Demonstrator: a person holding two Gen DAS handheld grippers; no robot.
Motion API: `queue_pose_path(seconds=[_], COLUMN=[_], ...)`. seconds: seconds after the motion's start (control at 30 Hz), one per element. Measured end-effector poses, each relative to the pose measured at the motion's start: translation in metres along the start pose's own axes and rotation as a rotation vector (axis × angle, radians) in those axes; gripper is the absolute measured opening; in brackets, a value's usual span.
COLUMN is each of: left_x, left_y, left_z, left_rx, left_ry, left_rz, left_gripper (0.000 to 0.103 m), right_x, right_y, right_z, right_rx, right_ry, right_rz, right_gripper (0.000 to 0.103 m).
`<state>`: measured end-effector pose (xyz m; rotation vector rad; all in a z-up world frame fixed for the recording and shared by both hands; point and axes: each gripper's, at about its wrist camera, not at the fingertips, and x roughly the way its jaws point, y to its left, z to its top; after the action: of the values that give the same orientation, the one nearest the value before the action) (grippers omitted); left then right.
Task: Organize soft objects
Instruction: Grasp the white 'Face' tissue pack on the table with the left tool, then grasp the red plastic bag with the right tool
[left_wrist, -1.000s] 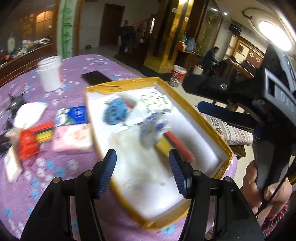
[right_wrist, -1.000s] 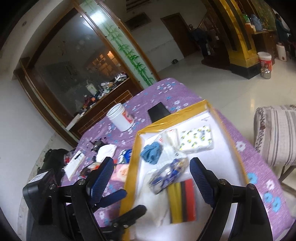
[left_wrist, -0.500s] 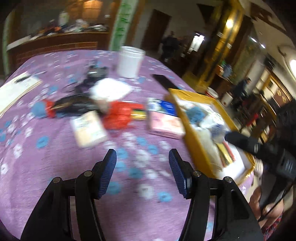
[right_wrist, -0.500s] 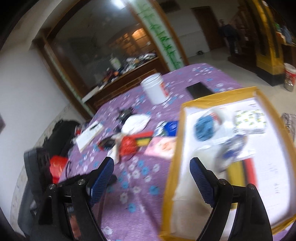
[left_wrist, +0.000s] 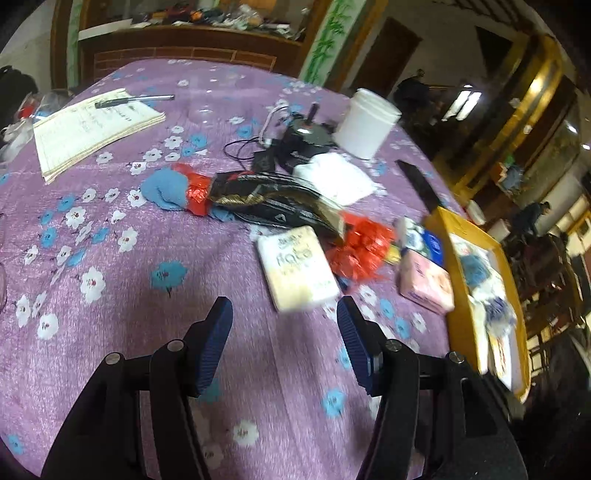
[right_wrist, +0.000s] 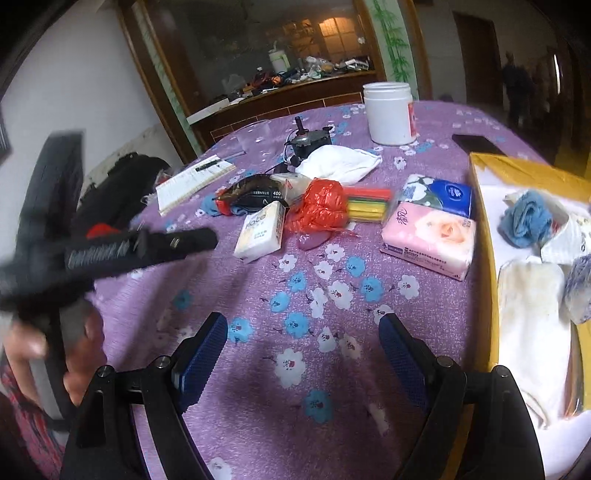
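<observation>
A cream tissue pack, soft and rectangular with printed lettering, lies flat on the purple flowered tablecloth, well left of the yellow-rimmed box. Between them sits a crumpled red plastic bag, touching the cream pack's corner. A pink tissue pack lies just beside the box's left wall, a blue pack behind it. Inside the box rests a blue cloth. The left gripper and right gripper both stand wide, empty, over bare cloth.

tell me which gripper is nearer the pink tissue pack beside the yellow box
Right, probably. The right gripper sits just short of the pink tissue pack; the left gripper faces the cream tissue pack, pink one off to its right.
</observation>
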<state>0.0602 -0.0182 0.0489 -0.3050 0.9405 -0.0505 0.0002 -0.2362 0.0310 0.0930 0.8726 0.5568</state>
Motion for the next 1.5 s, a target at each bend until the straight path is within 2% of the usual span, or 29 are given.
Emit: queue_pose_path(seconds=[0.17, 0.3, 0.4, 0.47, 0.5, 0.53, 0.63, 0.73, 0.87, 0.97, 1.17, 1.23, 1.33, 1.43, 1.5], left_x=[0.022, 0.039, 0.053, 0.058, 0.057, 0.056, 0.05, 0.035, 0.023, 0.021, 0.02, 0.02, 0.021, 0.021, 0.021], left_y=[-0.012, -0.023, -0.024, -0.023, -0.021, -0.019, -0.014, -0.005, 0.008, 0.008, 0.014, 0.016, 0.019, 0.018, 0.017], left_z=[0.013, 0.018, 0.017, 0.015, 0.013, 0.013, 0.01, 0.008, 0.009, 0.011, 0.014, 0.015, 0.016, 0.015, 0.015], left_rx=[0.002, 0.035, 0.046, 0.061, 0.077, 0.088, 0.117, 0.15, 0.127, 0.132, 0.109, 0.102, 0.093, 0.097, 0.1], left_ry=[0.037, 0.033, 0.049, 0.048, 0.027, 0.022, 0.027, -0.001, -0.054, -0.074, -0.082, -0.081, -0.078, -0.077, -0.079], left_rz=[0.025, 0.112, 0.103, 0.107, 0.118, 0.123, 0.105, 0.11, 0.078, 0.065, 0.067, 0.066, 0.065, 0.064, 0.061], left_gripper=[0.057, 0.057, 0.057, 0.052, 0.045, 0.044, 0.043, 0.043, 0.043, 0.043, 0.043, 0.043, 0.043, 0.043, 0.043], right_x=[-0.003, 0.001, -0.001, -0.002, -0.002, -0.002, 0.0, 0.004, 0.008, 0.009, 0.023, 0.042, 0.07, 0.093, 0.104], right_y=[-0.003, -0.003, -0.005, -0.004, -0.003, -0.003, -0.003, -0.003, 0.0, 0.011, 0.002, -0.006, -0.012, -0.017, -0.018], right_z=[-0.002, -0.001, -0.002, -0.003, -0.003, -0.003, -0.002, -0.001, 0.002, 0.02, 0.079, 0.093, 0.102, 0.102, 0.099], right_rx=[0.001, 0.007, 0.015, 0.01, 0.008, 0.01, 0.011, 0.013, 0.019, 0.007, 0.076, 0.109, 0.134, 0.162, 0.155], right_ry=[-0.018, 0.004, -0.004, -0.008, -0.006, -0.003, 0.003, 0.022, 0.04, 0.04, -0.005, 0.023, 0.062, 0.095, 0.108], right_rz=[0.025, 0.044, 0.061, 0.059, 0.059, 0.059, 0.06, 0.051, 0.034, 0.027, -0.103, -0.129, -0.157, -0.177, -0.176], right_gripper=[0.086, 0.086, 0.086, 0.086, 0.086, 0.086, 0.086, 0.086, 0.086, 0.086, 0.086, 0.084, 0.069, 0.067, 0.057])
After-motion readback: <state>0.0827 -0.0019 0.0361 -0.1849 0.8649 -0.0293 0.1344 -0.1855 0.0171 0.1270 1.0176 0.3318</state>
